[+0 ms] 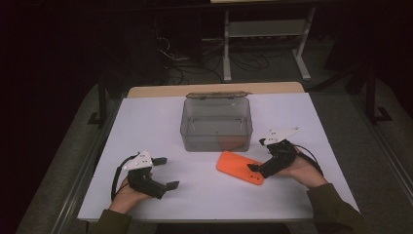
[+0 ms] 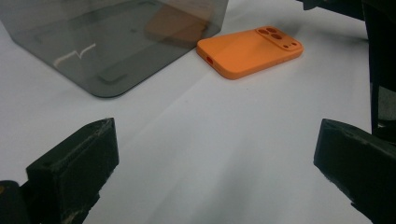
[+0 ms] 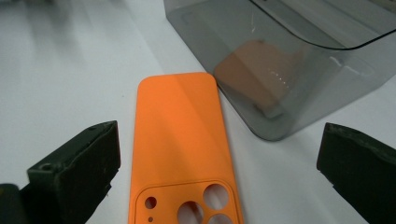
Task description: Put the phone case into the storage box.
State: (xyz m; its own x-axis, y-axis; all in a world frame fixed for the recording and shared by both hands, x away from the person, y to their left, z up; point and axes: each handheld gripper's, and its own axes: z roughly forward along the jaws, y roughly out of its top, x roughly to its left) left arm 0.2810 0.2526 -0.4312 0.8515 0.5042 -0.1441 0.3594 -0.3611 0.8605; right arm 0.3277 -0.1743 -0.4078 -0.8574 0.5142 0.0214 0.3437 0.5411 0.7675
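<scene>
White tabletop (image 1: 195, 195), orange phone case (image 1: 240, 167) lying flat at the smoky box's (image 1: 217, 124) 5 o'clock. Right gripper (image 1: 256, 155) hovers spread over it; left gripper (image 1: 167, 172) spread too. Pinch the long edges squarely, I'd say.

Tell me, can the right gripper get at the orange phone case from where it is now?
Probably yes. The right gripper is open at the camera-cutout end of the orange phone case, which lies flat on the table. The case lies between the jaws, with only the grey box close alongside.
</scene>
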